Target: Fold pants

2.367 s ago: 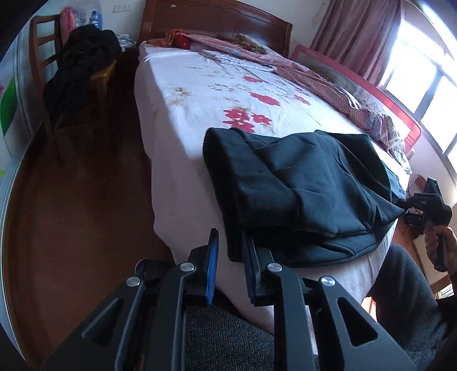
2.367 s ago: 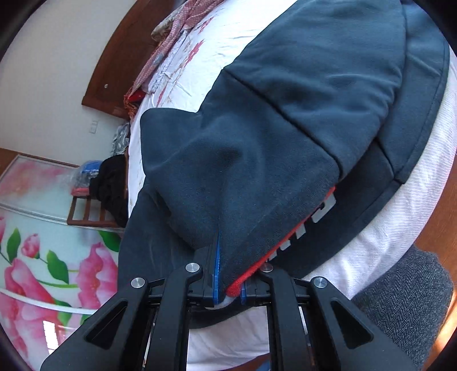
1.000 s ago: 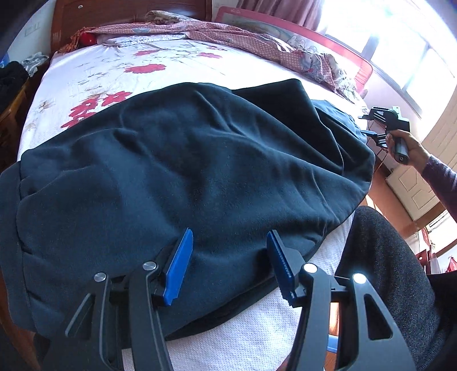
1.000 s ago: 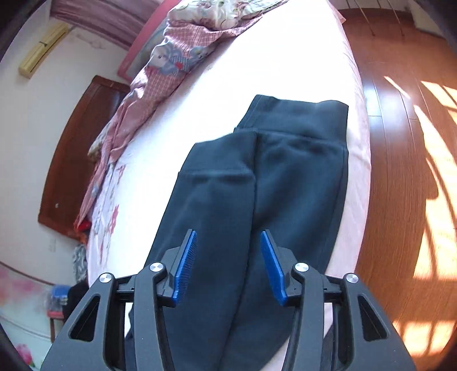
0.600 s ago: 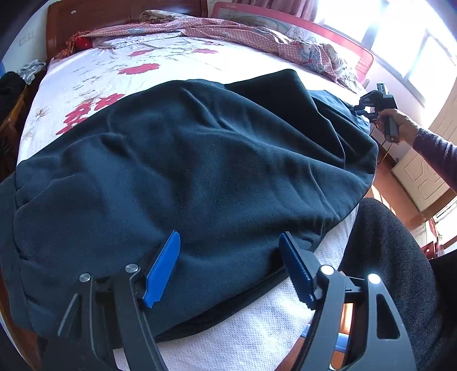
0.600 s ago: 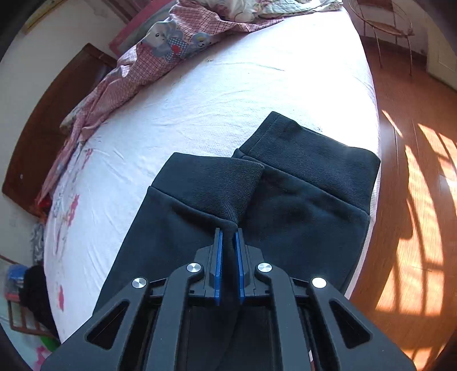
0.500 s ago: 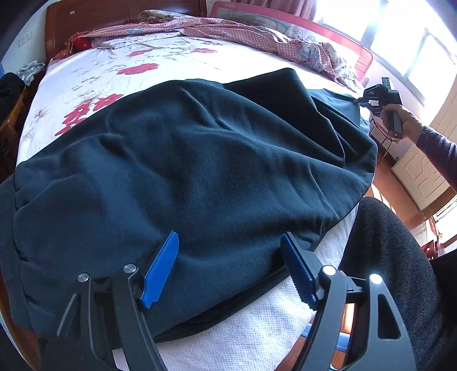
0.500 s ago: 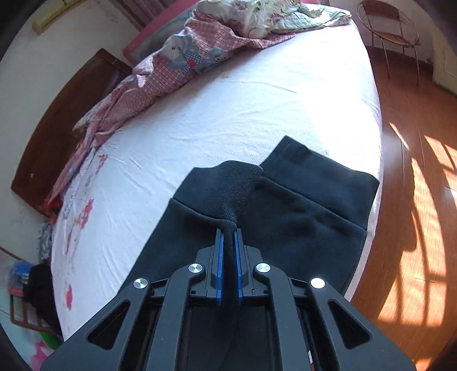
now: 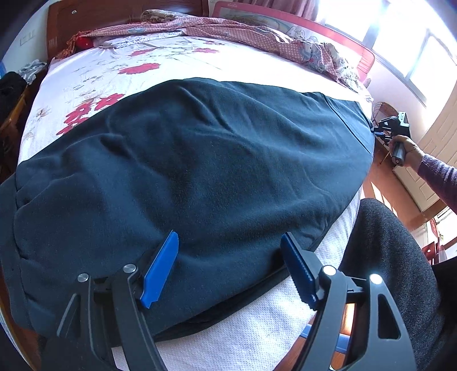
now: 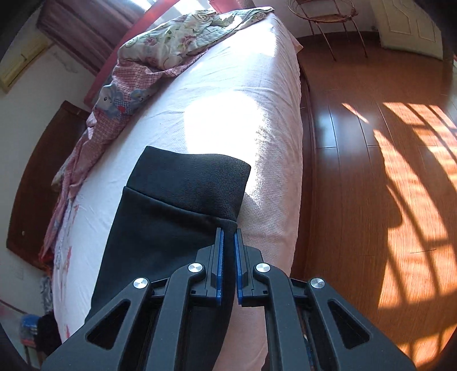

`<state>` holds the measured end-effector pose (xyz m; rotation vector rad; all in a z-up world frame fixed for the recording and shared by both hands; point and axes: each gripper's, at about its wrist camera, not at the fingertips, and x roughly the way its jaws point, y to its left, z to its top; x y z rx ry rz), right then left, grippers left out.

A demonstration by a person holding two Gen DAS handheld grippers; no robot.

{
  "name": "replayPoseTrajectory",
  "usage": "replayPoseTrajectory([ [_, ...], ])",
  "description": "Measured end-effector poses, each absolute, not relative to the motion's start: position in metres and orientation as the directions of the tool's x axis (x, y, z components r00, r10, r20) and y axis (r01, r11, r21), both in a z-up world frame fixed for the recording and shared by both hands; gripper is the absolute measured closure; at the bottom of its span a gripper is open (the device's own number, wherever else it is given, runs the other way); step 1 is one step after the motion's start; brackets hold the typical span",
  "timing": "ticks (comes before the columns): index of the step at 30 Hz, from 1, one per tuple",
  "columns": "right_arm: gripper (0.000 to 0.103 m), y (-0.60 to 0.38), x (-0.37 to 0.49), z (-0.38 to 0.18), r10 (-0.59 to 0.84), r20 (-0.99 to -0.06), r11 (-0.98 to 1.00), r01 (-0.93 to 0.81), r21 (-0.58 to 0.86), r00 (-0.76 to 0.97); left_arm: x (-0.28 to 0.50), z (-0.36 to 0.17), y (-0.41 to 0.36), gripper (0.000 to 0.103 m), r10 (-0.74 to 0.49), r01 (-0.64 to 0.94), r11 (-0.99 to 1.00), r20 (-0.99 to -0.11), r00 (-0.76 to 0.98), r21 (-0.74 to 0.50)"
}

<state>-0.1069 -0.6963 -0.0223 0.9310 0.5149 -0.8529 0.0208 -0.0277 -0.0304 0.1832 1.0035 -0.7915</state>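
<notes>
The dark navy pants [image 9: 200, 159] lie stretched along the bed's near edge. My left gripper [image 9: 230, 242] is open, its blue pads just above the fabric near the waist end, holding nothing. My right gripper [image 10: 227, 231] is shut on the pants' leg end, just below the ribbed cuff [image 10: 188, 177], at its edge nearest the bedside. It also shows in the left wrist view [image 9: 377, 129] at the far right end of the pants.
A white floral bedsheet [image 9: 120, 71] covers the bed. A pink checked quilt [image 10: 148, 57] is piled along the far side. A wooden headboard [image 9: 120, 11] is at the back, a wire chair [image 10: 325, 17] on the wood floor [image 10: 385, 171].
My right gripper closed on the upper leg's cuff end and drew it out over the other leg's cuff, straightening the pants. My left gripper opened wider and stayed over the waist end.
</notes>
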Motion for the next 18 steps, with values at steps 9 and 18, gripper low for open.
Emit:
replayPoseTrajectory([
  [9, 0.076, -0.696, -0.079, -0.010, -0.422, -0.777, 0.377, 0.870, 0.318, 0.467, 0.018, -0.025, -0.032, 0.023, -0.499, 0.635, 0.742, -0.810, 0.310, -0.214],
  [18, 0.062, -0.513, 0.009, 0.067, -0.066, -0.696, 0.883, 0.367, 0.293, 0.715, 0.057, 0.030, 0.003, 0.016, -0.411, 0.590, 0.806, -0.756, 0.508, -0.042],
])
